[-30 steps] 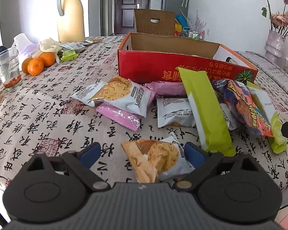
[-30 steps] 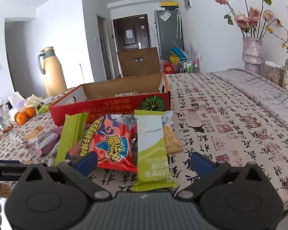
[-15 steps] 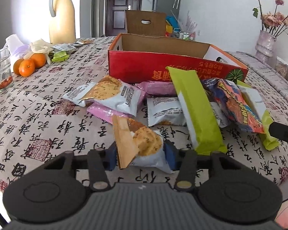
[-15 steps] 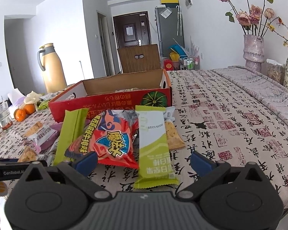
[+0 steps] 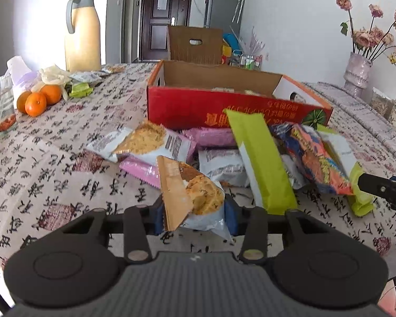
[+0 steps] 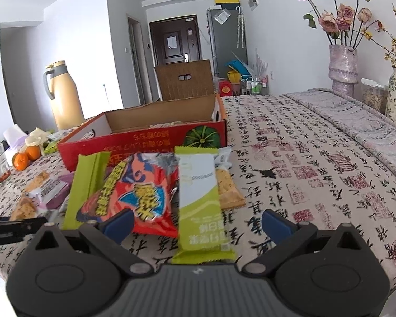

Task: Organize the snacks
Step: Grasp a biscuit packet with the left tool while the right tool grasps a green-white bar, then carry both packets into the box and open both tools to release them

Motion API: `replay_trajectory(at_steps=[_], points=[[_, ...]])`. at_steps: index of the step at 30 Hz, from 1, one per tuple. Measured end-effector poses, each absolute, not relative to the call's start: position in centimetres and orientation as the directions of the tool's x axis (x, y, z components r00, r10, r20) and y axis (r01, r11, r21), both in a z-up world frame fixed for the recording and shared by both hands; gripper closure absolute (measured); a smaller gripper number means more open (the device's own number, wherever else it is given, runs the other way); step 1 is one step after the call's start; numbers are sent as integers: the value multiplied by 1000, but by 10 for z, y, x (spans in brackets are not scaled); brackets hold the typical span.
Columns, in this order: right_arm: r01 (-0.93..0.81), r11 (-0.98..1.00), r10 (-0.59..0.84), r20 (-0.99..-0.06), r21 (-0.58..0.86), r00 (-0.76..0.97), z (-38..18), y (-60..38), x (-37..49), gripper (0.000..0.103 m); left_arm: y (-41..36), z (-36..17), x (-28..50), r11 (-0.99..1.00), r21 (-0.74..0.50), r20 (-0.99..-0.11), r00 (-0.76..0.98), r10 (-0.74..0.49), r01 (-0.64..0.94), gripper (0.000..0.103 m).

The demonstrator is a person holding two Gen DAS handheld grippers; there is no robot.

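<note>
My left gripper (image 5: 195, 216) has a cookie packet (image 5: 195, 198) between its blue pads; the jaws are closing and the pads press its sides, holding it tilted just above the tablecloth. Beyond it lies a heap of snacks: a cracker packet (image 5: 150, 142), pink packets (image 5: 140, 169), a long green packet (image 5: 261, 158) and a red-orange chips bag (image 5: 316, 158). Behind them stands an open red cardboard box (image 5: 198, 105). My right gripper (image 6: 196, 224) is open, its fingers astride the near end of a green-and-white bar packet (image 6: 200, 198), beside the chips bag (image 6: 134, 195).
A tan thermos jug (image 5: 81, 31), oranges (image 5: 37, 100) and a glass (image 5: 0, 105) stand at the table's left. Flower vases (image 6: 343, 63) line the far right edge. The patterned tablecloth (image 6: 303, 171) stretches right of the box. A brown cardboard flap (image 5: 195, 42) rises behind the box.
The left jaws have come together on the cookie packet, which now stands tilted up between the pads. The right gripper has stayed open and nearly still.
</note>
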State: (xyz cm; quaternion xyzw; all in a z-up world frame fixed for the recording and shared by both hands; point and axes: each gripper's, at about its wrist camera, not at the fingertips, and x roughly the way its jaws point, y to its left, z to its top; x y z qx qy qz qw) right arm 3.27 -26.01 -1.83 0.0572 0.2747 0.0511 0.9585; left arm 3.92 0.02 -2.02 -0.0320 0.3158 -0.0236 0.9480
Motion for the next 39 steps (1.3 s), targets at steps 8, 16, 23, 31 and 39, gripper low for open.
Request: replay_trajectory(at_steps=[8,16,23,31,39], points=[[-47,994,93,-523,101,847,-17,-262,59,24,-1,-1,44,997,-68,-548,834,-68,36,59],[-87,995,94,-570,39,817,-28,-245,82,48,-1,-1,51,997,-66,-548,834,-70,40,59],[-103,994,97,-592,24,800,-35,-240,85,64,2,-3,56,996,-80,-547,833,-85,49,59],[-114,993,112,-577,32,809,-31,-244,78,65,5,2,60,995,-82,-533,841,-91,56,59],[-115,992,121,-540,46,833,-19,-250,73,66,5,10,66,995,-85,-516,851,-95,60,59]])
